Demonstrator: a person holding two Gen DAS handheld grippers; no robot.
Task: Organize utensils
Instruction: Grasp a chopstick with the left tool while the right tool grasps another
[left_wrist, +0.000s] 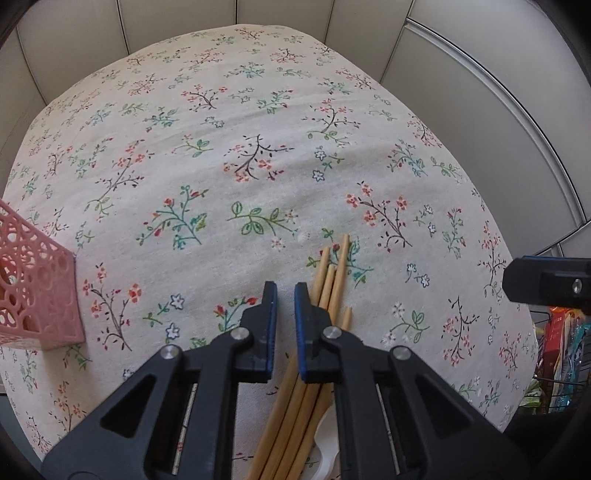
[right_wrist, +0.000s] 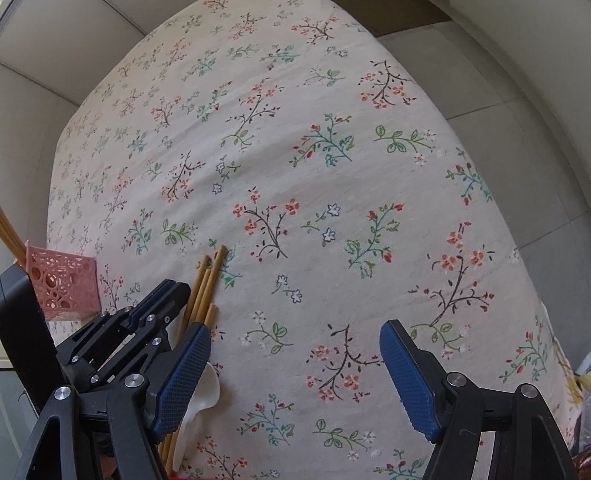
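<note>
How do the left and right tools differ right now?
The left tool is nearly closed; the right tool stands wide open. The left tool sits at the chopsticks, gripping nothing visible; the right tool hovers over bare tablecloth. Both have blue pads and point down.

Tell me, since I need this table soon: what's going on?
A person holding two grippers is sorting utensils on a floral tablecloth. The left gripper is shut over wooden chopsticks; whether it pinches one is unclear. The right gripper hangs open near a white spoon. A pink perforated holder stands to the left.
</note>
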